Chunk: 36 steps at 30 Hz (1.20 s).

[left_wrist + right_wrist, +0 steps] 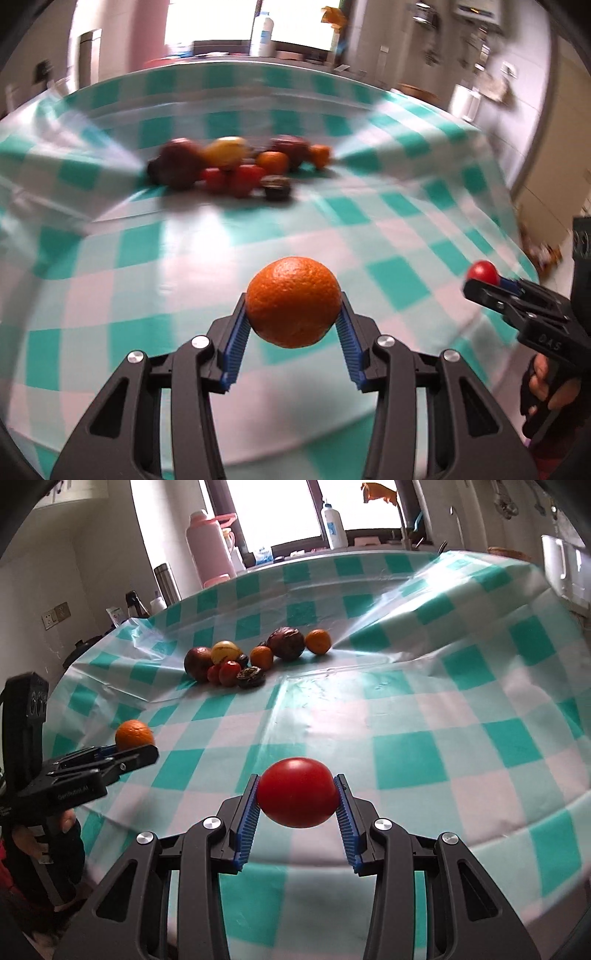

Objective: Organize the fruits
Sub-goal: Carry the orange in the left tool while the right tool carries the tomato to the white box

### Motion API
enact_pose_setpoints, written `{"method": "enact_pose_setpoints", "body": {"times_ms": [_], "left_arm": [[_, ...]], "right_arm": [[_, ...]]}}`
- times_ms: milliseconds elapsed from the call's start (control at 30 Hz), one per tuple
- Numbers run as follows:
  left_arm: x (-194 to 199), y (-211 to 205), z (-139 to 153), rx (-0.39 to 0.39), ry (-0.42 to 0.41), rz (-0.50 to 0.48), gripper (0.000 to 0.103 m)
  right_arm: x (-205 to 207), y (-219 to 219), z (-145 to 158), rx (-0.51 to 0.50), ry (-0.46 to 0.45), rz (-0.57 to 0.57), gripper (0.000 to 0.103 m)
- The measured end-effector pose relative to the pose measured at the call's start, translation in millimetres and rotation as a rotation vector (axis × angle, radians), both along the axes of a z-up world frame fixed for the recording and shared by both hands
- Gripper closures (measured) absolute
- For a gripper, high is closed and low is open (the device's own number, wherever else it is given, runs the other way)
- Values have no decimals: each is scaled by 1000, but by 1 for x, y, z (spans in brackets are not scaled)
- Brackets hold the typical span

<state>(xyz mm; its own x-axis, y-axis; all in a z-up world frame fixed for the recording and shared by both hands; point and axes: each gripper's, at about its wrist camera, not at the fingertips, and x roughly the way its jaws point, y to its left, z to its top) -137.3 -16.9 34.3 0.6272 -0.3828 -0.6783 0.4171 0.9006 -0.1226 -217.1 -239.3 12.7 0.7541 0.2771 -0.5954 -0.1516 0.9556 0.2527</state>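
My left gripper [293, 314] is shut on an orange [293, 301], held above the checked tablecloth near its front edge. My right gripper [297, 797] is shut on a red tomato [297, 792], also above the cloth. Each gripper shows in the other's view: the right one with the tomato [482, 272] at the far right, the left one with the orange [133, 734] at the left. A pile of fruit [255, 655] lies farther back on the table: dark passion fruits, a yellow fruit, small oranges and red tomatoes. The same pile [236, 166] looks blurred in the left wrist view.
The table wears a wrinkled teal-and-white checked cloth [461, 716] with raised folds near the pile. Beyond the far edge stand a pink thermos [207, 542], a steel flask [166, 579] and a white bottle [333, 520] by the window. A person's hand [543, 380] grips the right handle.
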Motion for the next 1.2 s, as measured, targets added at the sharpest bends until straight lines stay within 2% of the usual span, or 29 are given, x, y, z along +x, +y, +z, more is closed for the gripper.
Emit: {"method": "enact_pose_setpoints", "body": {"times_ms": [267, 467, 600, 700, 800, 933, 1100, 1200], "left_arm": [[-46, -74, -2, 54, -7, -203, 58], [-87, -137, -11, 118, -18, -396, 58], [-114, -181, -21, 192, -41, -538, 58], [-137, -216, -32, 248, -71, -659, 58], [-150, -248, -48, 260, -2, -776, 58], [-171, -292, -84, 357, 38, -919, 58], [-187, -325, -135, 477, 116, -1008, 58], [-185, -332, -156, 527, 145, -1010, 58]], "right_arm": [[-45, -48, -3, 34, -48, -45, 63], [-90, -111, -23, 96, -34, -177, 63], [-116, -149, -40, 118, -1, -283, 63], [-132, -174, -60, 94, 56, -365, 63], [-141, -196, -90, 33, 178, -453, 63], [-144, -211, -125, -16, 317, -511, 63], [-145, -219, -158, -37, 434, -553, 63], [-141, -224, -170, -26, 471, -560, 63]]}}
